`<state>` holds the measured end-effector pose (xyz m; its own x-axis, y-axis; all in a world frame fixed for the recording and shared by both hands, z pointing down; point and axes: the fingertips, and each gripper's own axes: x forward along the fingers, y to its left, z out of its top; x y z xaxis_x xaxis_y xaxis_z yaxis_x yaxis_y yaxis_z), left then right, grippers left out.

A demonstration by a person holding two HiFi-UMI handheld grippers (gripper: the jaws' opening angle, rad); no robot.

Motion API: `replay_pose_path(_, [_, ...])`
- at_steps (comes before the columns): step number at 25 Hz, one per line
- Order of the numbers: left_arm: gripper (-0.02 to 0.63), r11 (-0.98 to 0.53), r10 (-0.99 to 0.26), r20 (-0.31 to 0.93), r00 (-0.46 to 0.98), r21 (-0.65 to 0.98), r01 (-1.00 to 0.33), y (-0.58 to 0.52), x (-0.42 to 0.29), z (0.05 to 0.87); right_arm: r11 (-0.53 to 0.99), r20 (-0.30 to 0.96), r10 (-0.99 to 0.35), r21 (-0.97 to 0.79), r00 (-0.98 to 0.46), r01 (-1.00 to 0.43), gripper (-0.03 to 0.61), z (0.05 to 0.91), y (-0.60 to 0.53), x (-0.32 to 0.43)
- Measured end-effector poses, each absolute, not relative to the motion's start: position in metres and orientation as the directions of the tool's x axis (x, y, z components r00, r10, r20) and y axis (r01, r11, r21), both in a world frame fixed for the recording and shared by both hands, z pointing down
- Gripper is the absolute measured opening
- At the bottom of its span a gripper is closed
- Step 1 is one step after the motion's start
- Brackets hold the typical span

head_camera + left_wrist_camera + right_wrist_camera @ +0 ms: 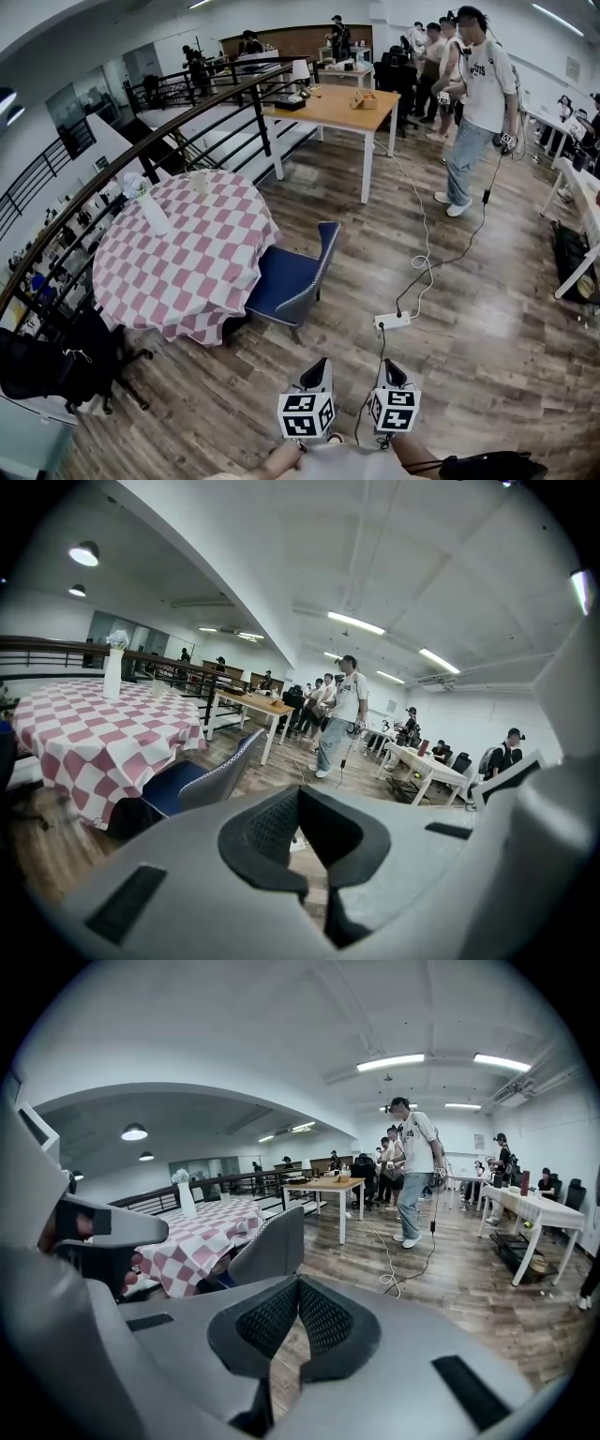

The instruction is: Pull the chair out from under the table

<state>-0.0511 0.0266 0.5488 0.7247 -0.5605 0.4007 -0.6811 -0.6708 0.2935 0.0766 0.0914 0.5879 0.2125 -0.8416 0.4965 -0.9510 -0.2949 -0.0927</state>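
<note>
A blue chair (286, 281) with a grey back stands at the right edge of a round table (178, 253) draped in a pink-and-white check cloth, its seat partly under the cloth. Both grippers hover side by side near the bottom of the head view, well short of the chair and apart from it. The left gripper (317, 364) is shut with nothing held. The right gripper (392, 367) is shut too and holds nothing. From the left gripper (298, 794) the chair (202, 780) lies ahead to the left. The right gripper (298, 1283) also has the chair (272, 1246) ahead and left.
A white power strip (392, 321) and its cable lie on the wood floor right of the chair. A wooden desk (337, 108) and a standing person (478, 103) are farther back. A black railing (169, 141) curves behind the table. A black office chair (56, 361) stands at the lower left.
</note>
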Motion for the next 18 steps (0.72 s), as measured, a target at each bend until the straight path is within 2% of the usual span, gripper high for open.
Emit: replay_pose_path(18, [0.003,-0.662,-0.563,0.419,0.712,0.287,-0.692,-0.027,-0.031,0.563,-0.291,0.514,-0.834,-0.103,0.199,-0.951,0.017,0.603,0.039,0.096])
